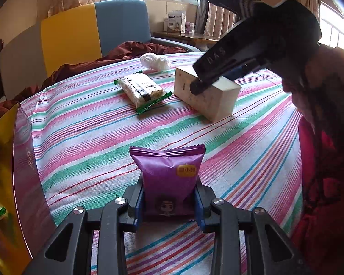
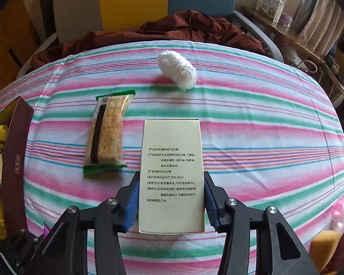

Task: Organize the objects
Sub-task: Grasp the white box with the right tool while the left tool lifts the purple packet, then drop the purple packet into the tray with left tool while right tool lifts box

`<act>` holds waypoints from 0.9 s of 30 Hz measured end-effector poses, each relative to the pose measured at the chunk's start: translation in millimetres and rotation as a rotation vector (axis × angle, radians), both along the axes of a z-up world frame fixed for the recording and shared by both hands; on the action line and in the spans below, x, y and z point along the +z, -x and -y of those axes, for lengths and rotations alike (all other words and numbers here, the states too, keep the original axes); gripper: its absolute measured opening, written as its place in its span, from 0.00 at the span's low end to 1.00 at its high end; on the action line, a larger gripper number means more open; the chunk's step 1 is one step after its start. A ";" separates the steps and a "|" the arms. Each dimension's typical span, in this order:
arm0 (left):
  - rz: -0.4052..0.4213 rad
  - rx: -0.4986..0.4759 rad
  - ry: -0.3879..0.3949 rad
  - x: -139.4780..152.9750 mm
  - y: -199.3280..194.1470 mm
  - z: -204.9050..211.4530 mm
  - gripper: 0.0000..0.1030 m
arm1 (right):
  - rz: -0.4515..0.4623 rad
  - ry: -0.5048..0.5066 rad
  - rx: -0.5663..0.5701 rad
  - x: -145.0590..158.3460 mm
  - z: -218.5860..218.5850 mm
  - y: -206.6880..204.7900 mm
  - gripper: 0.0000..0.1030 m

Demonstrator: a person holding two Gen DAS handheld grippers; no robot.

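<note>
My left gripper (image 1: 169, 183) is shut on a purple snack packet (image 1: 169, 169), which stands upright just above the striped tablecloth (image 1: 91, 137). My right gripper (image 2: 172, 183) points down over a white carton with printed text (image 2: 172, 155); its blue pads (image 2: 131, 204) sit against both long sides. From the left wrist view, that right gripper (image 1: 201, 83) rests on the carton (image 1: 217, 100) lying on the cloth. A clear packet with green ends (image 2: 107, 135) lies just left of the carton. A maroon box with a gold lining (image 1: 27, 171) holds several snacks at the left edge.
A crumpled white plastic wad (image 2: 177, 70) lies beyond the carton. A dark red cloth (image 2: 183, 29) and a blue and yellow chair (image 1: 91, 29) stand behind the table. A person's red sleeve (image 1: 321, 183) fills the right side. A yellow sponge (image 2: 323, 240) sits at the near right.
</note>
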State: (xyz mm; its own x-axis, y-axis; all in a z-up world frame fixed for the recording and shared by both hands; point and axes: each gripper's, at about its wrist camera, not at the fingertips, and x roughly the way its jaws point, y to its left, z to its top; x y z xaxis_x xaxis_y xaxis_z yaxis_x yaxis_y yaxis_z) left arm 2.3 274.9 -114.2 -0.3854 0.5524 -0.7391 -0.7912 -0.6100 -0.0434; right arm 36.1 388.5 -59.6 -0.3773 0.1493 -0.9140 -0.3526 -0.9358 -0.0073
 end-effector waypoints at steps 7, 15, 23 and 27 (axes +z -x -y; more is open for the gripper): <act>-0.011 0.001 0.029 2.9 -2.2 -2.8 0.33 | 0.002 -0.020 -0.001 -13.2 7.3 -4.4 0.48; 0.014 -0.025 0.014 24.1 -19.4 10.6 0.32 | -0.013 -0.039 0.014 -13.6 7.5 -1.7 0.48; 0.044 0.048 -0.132 83.0 -10.4 62.4 0.32 | -0.013 -0.061 0.028 -13.4 11.0 -0.4 0.48; 0.103 0.200 -0.242 115.7 35.4 114.7 0.32 | -0.012 -0.072 0.036 -14.3 11.8 1.8 0.48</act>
State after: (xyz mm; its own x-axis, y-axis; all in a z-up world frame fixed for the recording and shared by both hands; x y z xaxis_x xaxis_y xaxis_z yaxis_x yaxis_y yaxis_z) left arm -33.0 160.3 1.5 -0.4343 0.6375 -0.6364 -0.6408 -0.7152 -0.2792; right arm 34.3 376.7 -73.9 -0.3946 0.2006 -0.8967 -0.3192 -0.9450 -0.0709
